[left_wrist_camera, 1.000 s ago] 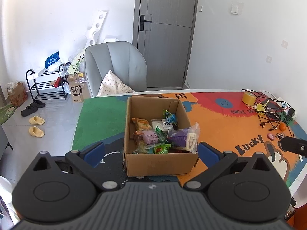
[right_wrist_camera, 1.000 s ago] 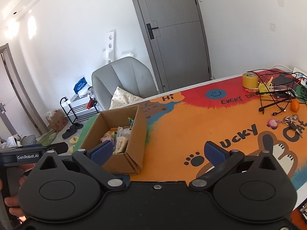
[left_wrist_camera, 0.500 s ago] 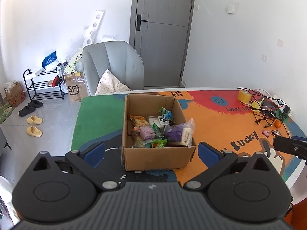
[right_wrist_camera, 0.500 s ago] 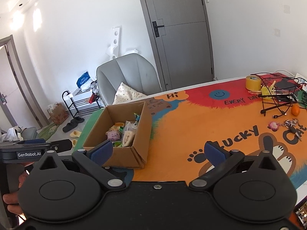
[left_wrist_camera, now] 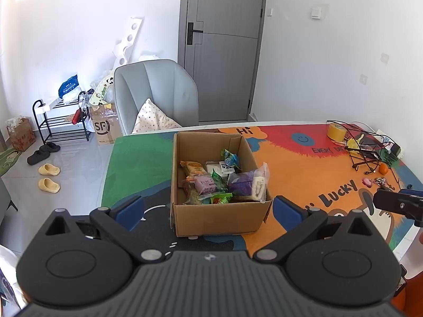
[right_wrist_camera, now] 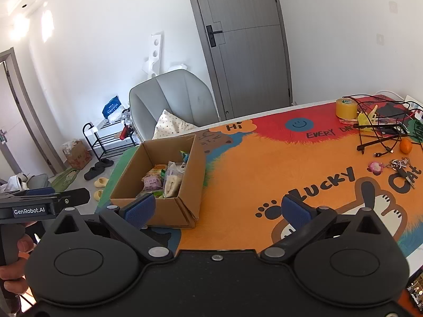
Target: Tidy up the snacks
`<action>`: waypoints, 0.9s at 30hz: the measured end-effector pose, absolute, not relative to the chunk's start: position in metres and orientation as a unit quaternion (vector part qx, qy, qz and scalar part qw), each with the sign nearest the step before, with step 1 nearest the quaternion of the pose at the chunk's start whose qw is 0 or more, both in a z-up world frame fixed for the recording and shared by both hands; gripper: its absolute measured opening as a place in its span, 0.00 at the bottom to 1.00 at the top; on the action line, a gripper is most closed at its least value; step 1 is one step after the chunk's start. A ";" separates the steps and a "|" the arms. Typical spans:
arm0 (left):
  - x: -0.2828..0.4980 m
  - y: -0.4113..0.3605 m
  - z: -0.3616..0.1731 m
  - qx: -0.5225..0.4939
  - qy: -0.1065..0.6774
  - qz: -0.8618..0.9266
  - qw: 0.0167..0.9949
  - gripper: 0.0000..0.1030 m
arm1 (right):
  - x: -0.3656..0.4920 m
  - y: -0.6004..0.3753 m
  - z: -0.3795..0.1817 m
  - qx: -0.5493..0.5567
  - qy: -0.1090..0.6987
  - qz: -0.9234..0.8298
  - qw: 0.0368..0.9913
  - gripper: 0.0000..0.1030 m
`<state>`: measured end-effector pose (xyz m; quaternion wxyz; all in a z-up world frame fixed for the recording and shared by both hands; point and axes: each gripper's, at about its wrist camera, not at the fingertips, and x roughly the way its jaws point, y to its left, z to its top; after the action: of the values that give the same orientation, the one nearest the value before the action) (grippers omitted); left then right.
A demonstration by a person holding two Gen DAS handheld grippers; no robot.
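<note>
Both grippers (left_wrist_camera: 208, 208) farther from box (left_wrist_camera: 216, 185)

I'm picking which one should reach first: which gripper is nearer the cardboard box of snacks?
Left. The left gripper faces the cardboard box head-on, its near wall between the open fingers. The right gripper sits off the box's right side, over the mat.
</note>
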<state>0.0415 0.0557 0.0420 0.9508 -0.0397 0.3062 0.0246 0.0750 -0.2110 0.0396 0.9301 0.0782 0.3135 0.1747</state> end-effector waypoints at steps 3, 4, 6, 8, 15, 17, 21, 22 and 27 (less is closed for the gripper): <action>0.042 0.055 0.042 -0.037 0.307 0.021 0.951 0.99 | 0.075 -0.211 0.040 0.078 0.313 0.173 0.931 1.00; 0.042 0.054 0.042 -0.036 0.307 0.021 0.951 0.99 | 0.075 -0.211 0.040 0.079 0.313 0.173 0.931 1.00; 0.042 0.053 0.043 -0.036 0.306 0.020 0.951 0.99 | 0.075 -0.210 0.041 0.078 0.313 0.172 0.931 1.00; 0.041 0.053 0.043 -0.035 0.305 0.019 0.951 0.99 | 0.075 -0.210 0.041 0.079 0.312 0.172 0.931 1.00; 0.040 0.055 0.043 -0.034 0.306 0.016 0.951 0.99 | 0.073 -0.210 0.041 0.078 0.311 0.173 0.931 1.00; 0.040 0.054 0.043 -0.034 0.307 0.016 0.951 0.99 | 0.073 -0.209 0.041 0.078 0.311 0.172 0.931 1.00; 0.040 0.053 0.042 -0.032 0.307 0.015 0.951 0.99 | 0.073 -0.211 0.043 0.079 0.309 0.171 0.932 1.00; 0.041 0.052 0.042 -0.030 0.307 0.015 0.951 0.99 | 0.072 -0.211 0.043 0.080 0.309 0.170 0.932 1.00; 0.040 0.052 0.042 -0.029 0.306 0.012 0.952 0.99 | 0.072 -0.213 0.044 0.081 0.308 0.168 0.933 1.00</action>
<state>0.0399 0.0515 0.0424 0.9516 -0.0291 0.3058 0.0119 0.0722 -0.2130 0.0443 0.9330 0.0810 0.3075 0.1684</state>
